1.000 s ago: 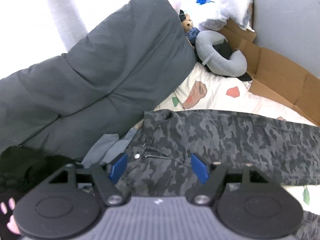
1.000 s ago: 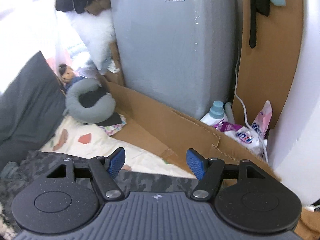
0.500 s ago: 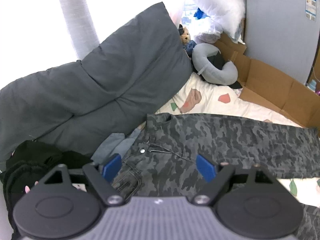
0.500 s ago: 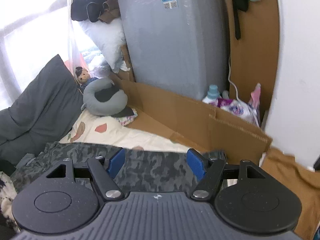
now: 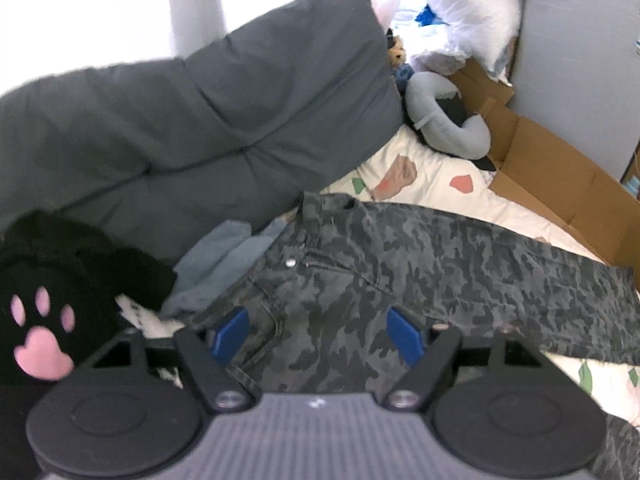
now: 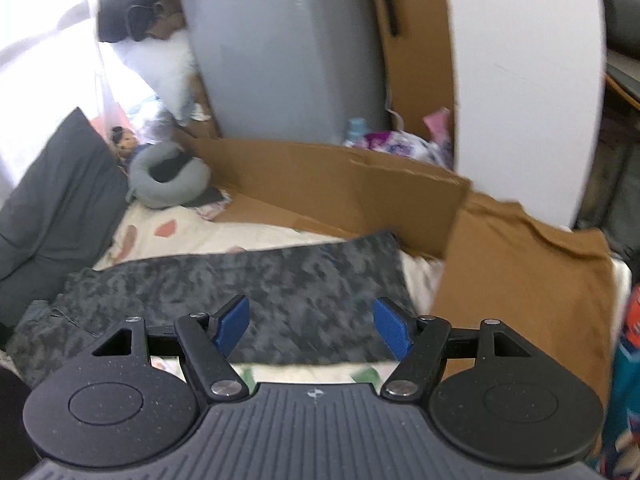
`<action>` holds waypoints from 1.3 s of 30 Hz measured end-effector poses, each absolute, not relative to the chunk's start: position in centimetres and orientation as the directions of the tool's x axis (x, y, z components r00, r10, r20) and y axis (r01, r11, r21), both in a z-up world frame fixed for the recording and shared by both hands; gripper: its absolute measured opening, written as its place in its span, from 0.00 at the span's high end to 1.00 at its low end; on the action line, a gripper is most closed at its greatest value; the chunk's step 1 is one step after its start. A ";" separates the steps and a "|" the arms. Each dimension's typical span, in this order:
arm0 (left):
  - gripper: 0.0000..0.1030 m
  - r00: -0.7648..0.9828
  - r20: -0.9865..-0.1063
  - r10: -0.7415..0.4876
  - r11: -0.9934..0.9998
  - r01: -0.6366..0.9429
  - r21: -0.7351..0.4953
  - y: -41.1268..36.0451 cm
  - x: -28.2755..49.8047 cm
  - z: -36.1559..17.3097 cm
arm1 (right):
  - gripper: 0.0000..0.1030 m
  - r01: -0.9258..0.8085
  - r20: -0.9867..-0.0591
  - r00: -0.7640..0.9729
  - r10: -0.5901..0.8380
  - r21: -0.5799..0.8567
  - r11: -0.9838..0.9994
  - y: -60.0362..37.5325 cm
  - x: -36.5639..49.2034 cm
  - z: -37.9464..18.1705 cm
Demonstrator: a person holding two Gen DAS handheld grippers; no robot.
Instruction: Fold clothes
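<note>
- My left gripper (image 5: 318, 334) hung over the waist end of the camouflage trousers (image 5: 420, 268); its jaws were closing a little, with no cloth between them and nothing held.
- My right gripper (image 6: 310, 326) stood with its jaws apart and empty above the leg end of the trousers, which lay stretched flat across the bed.
- I judged the main risk at the waist: a blue-grey garment (image 5: 224, 256) lay tucked just beside the waistband, and a careless pinch there could lift both together.
- A grab at only the top layer would likely drag one leg off the other and spoil the fold.
- At the leg end, the hem lay near a brown shirt (image 6: 528, 264) and the cardboard (image 6: 320, 176), either of which could snag.
- The surface was a soft cream bedsheet (image 5: 432, 188) with coloured patches; it would likely give under a pinch.
- Around it I saw a dark grey duvet (image 5: 200, 128), a neck pillow (image 5: 444, 128), and a black item with a pink paw print (image 5: 40, 320).
</note>
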State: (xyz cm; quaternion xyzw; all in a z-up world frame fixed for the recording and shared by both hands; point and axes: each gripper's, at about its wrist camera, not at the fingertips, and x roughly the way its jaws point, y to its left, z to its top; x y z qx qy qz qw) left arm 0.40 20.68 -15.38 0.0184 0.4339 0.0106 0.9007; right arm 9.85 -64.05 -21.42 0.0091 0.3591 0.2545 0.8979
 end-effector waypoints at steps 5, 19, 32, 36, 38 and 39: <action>0.24 0.613 -0.790 0.026 0.999 0.008 0.039 20.6 0.1 -17.6 | 0.28 -0.408 -0.670 0.618 0.411 0.173 0.896 -67.0 7.0 -22.9; 0.23 0.581 -0.812 -0.052 0.979 0.189 0.073 14.7 -2.5 -22.0 | 0.26 -0.364 -0.766 0.575 0.287 0.074 0.928 -74.2 -0.5 -25.6; 0.21 0.513 -0.856 -0.067 0.977 0.210 0.049 11.8 -4.4 -26.9 | 0.26 -0.361 -0.824 0.515 0.235 0.040 0.932 -77.3 -5.3 -29.3; 0.21 0.485 -0.873 -0.047 0.981 0.188 0.052 12.0 -5.1 -28.2 | 0.26 -0.315 -0.858 0.466 0.217 0.068 0.947 -78.4 -6.8 -31.8; 0.21 0.476 -0.879 -0.042 0.983 0.177 0.050 12.2 -5.4 -28.7 | 0.27 -0.297 -0.879 0.436 0.193 0.062 0.953 -78.4 -7.5 -33.3; 0.21 0.472 -0.880 -0.041 0.983 0.177 0.049 12.3 -5.6 -28.9 | 0.27 -0.298 -0.885 0.428 0.182 0.052 0.953 -78.2 -7.9 -34.1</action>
